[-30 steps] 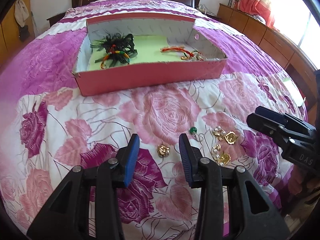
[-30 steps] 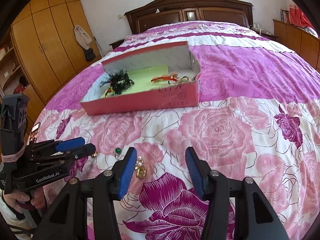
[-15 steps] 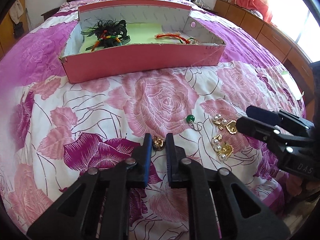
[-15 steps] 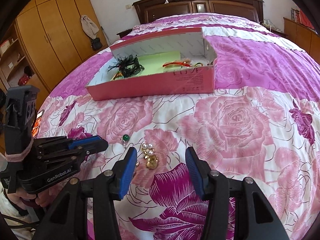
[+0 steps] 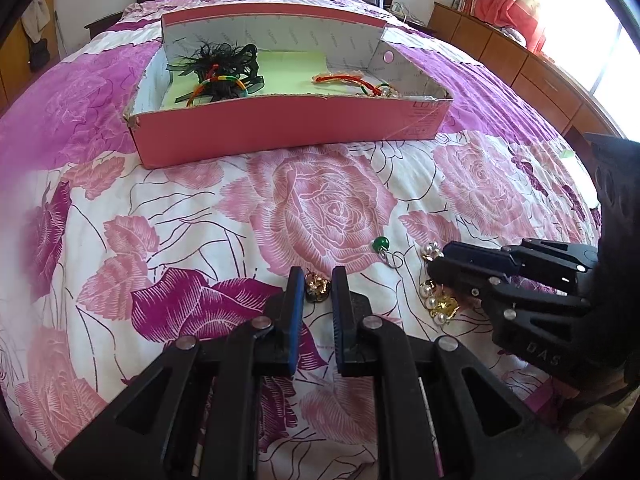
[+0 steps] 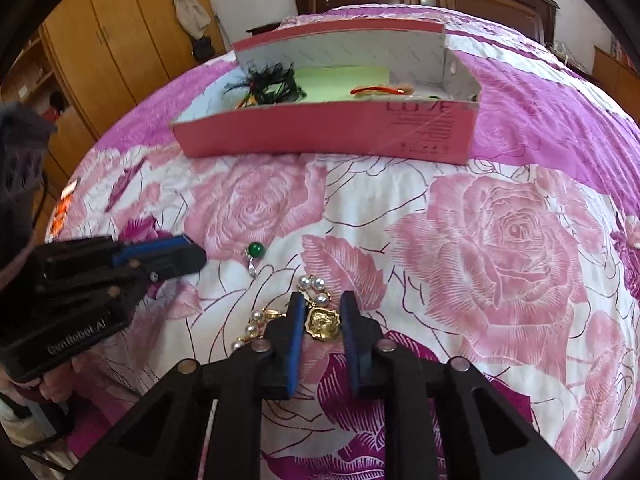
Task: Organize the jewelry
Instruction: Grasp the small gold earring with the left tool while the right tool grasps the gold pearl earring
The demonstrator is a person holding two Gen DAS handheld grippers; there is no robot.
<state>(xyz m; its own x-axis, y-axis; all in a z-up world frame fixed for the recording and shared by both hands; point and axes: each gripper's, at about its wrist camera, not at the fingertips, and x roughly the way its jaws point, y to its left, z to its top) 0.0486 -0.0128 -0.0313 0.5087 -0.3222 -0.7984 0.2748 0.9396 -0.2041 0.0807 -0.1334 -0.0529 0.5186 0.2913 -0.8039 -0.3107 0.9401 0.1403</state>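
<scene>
Lying loose on the rose-print bedspread [image 5: 328, 208], the jewelry waits near the front edge, well short of the pink box [image 5: 288, 120] that seems meant to receive it. A small gold earring [image 5: 317, 287] sits between the left gripper [image 5: 314, 286] pads, narrowed close around it; whether they pinch it yet I cannot tell. The right gripper [image 6: 323, 322] likewise brackets a gold medallion earring with pearls [image 6: 322, 322], contact unclear. A green bead earring [image 6: 255, 250] lies apart, untouched.
</scene>
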